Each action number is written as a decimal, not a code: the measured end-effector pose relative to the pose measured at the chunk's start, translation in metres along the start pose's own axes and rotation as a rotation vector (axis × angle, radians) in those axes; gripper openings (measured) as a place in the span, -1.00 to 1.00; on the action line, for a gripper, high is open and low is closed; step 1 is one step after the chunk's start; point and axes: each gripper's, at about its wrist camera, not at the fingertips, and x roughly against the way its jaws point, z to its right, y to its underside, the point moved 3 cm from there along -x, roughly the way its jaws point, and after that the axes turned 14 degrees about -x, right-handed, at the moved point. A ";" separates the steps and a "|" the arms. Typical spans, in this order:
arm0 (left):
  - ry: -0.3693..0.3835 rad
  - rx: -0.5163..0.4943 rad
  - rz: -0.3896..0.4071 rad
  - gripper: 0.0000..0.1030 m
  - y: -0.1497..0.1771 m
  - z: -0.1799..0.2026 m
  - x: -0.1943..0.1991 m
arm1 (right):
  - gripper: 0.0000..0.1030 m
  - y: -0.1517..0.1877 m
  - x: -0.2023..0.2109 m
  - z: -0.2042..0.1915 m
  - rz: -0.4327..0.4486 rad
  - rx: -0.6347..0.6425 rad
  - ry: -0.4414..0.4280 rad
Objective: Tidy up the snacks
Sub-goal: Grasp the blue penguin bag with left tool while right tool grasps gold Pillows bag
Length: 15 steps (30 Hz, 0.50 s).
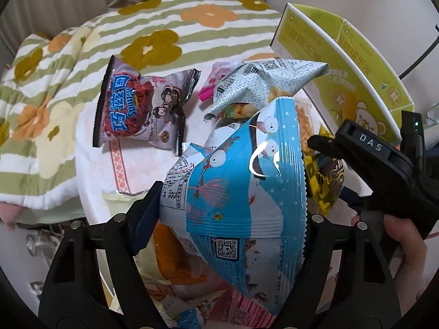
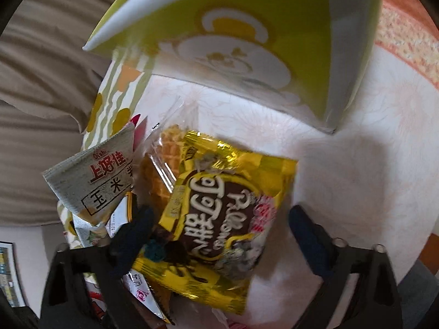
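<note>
From the left wrist, the left gripper point(image 1: 233, 213) pinches the blue snack bag point(image 1: 241, 192) at 6 o'clock, with the yellow-green box point(image 1: 356, 82) at 2 o'clock, and from the right wrist, the right gripper point(image 2: 222, 224) is spread wide around the yellow snack bag point(image 2: 219, 219) at 6 o'clock, below the box point(image 2: 301, 41) at 12 o'clock.

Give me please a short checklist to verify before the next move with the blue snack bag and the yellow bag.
1. Left gripper closed on the blue snack bag: ok, a finger on each side.
2. Blue bag lifted free of the pile: cannot tell.
3. Right gripper open around the yellow bag: ok, fingers apart, not yet pinching.
4. Green box within view as a possible destination: ok.
5. Box opening facing the grippers: cannot tell.
6. Right wrist picture sharp: not ok, blurred.
</note>
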 end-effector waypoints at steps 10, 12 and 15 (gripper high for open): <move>-0.008 0.025 0.043 0.32 -0.003 -0.005 0.018 | 0.13 0.004 0.012 0.008 -0.016 0.032 -0.021; -0.015 0.037 0.059 0.32 -0.002 -0.006 0.027 | 0.13 0.006 0.023 0.002 -0.011 0.076 -0.040; -0.034 0.052 0.091 0.32 -0.005 -0.005 0.046 | 0.13 0.014 0.041 -0.013 -0.005 0.165 -0.068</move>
